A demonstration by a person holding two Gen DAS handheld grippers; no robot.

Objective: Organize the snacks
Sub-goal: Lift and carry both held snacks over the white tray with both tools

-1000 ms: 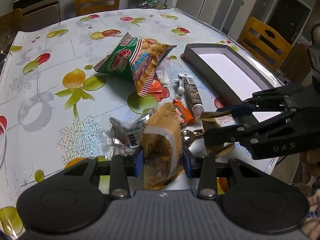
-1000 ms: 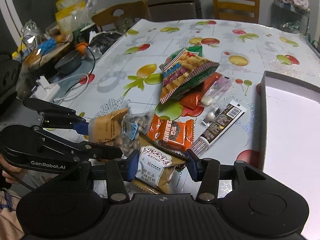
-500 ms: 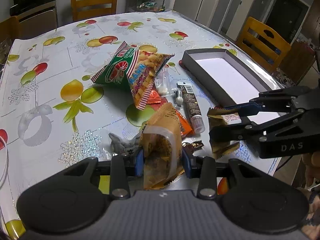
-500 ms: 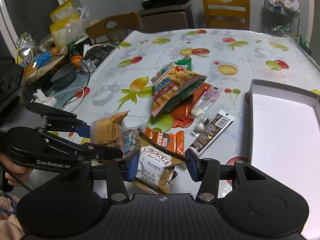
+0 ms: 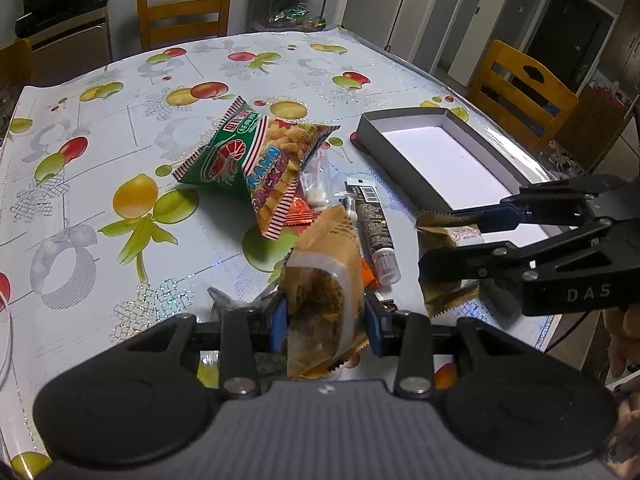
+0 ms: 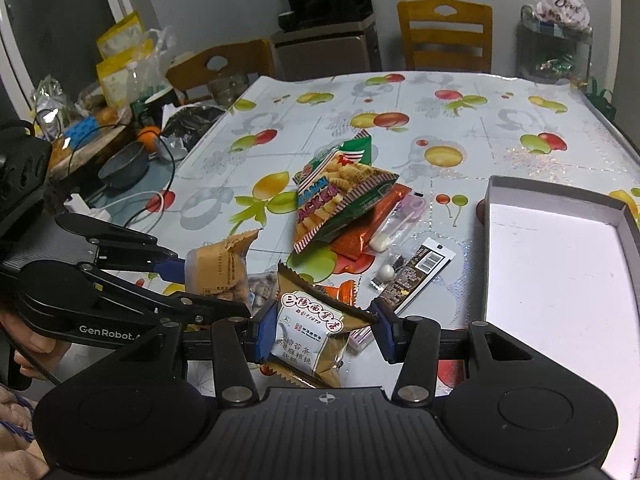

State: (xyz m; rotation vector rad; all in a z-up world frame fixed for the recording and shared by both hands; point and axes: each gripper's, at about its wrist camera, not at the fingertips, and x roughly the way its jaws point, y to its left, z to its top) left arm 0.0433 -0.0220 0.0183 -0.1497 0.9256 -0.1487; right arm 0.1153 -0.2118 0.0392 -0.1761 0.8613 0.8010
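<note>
My left gripper (image 5: 325,325) is shut on a tan snack packet with a clear window (image 5: 326,280), held above the table; it also shows in the right wrist view (image 6: 218,270). My right gripper (image 6: 322,330) is shut on a gold and white pastry packet (image 6: 310,328), seen from the side in the left wrist view (image 5: 448,240). A pile of snacks lies on the table: a green prawn cracker bag (image 5: 256,160), an orange packet (image 6: 340,294), a dark stick packet (image 5: 372,220). A grey box with a white inside (image 5: 400,148) lies at the right.
The table has a fruit-print cloth (image 5: 120,160). Wooden chairs stand at the far side (image 5: 184,4) and the right (image 5: 520,92). In the right wrist view a cluttered side surface with a pan and cables (image 6: 120,164) sits to the left of the table.
Both grippers have risen from the table with their packets. The right gripper's packet has moved toward the grey box.
</note>
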